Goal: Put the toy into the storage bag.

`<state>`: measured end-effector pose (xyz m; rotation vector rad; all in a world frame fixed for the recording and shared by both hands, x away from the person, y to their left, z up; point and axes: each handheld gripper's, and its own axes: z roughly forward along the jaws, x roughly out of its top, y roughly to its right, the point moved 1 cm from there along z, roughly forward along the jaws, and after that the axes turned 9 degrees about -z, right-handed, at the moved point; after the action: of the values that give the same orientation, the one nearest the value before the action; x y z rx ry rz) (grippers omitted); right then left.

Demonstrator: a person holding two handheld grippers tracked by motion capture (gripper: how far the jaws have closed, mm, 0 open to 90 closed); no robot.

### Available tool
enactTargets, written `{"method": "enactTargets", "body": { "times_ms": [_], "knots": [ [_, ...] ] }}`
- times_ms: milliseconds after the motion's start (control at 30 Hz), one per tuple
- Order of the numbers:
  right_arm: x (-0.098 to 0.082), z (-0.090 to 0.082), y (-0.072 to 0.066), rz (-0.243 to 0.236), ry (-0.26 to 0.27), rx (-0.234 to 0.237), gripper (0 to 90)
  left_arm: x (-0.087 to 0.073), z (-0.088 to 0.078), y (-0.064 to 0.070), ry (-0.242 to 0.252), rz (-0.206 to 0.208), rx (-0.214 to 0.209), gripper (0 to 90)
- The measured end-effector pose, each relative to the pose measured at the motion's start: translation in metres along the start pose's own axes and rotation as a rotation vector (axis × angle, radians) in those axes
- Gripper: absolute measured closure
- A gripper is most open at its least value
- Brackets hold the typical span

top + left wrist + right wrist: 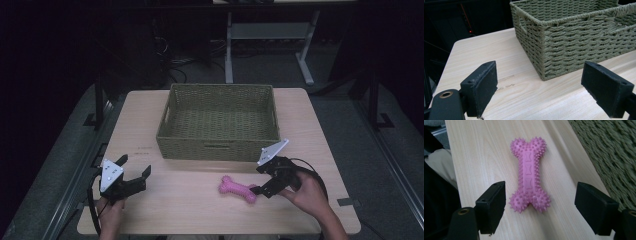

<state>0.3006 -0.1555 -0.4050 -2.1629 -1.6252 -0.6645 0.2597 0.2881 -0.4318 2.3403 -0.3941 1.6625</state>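
Spiky pink rubber bone (529, 173) on pale woodgrain table (175, 210) beside woven basket (218, 147), between wide-open right gripper (540, 211); left gripper (539, 90) wide, empty.

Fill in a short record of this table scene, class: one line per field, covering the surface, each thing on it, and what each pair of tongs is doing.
surface: light wooden table
container: woven green basket, empty, at the far middle of the table
toy: pink spiky bone, lying flat on the table in front of the basket
left tongs: open, holding nothing, near the table's left front, pointed toward the basket's corner
right tongs: open, jaws either side of the bone's near end, not closed on it
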Motion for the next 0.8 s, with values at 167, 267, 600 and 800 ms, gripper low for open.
{"method": "enactTargets", "body": {
  "times_ms": [167, 267, 600, 800],
  "knots": [
    [0.008, 0.008, -0.001, -0.017, -0.016, 0.015, 24.4, 0.000, 0.000, 0.000, 0.002, -0.007, 0.000, 13.0],
    [0.010, 0.011, 0.000, -0.026, -0.019, 0.023, 24.4, 0.000, 0.000, -0.001, 0.004, -0.007, -0.002, 13.0],
    [0.021, 0.028, -0.001, -0.046, -0.047, 0.053, 24.7, 0.000, -0.001, -0.001, 0.003, -0.007, -0.003, 13.0],
    [0.025, 0.039, -0.002, -0.066, -0.073, 0.061, 25.4, 0.000, -0.001, -0.001, 0.000, -0.005, -0.004, 13.0]
  ]
}}
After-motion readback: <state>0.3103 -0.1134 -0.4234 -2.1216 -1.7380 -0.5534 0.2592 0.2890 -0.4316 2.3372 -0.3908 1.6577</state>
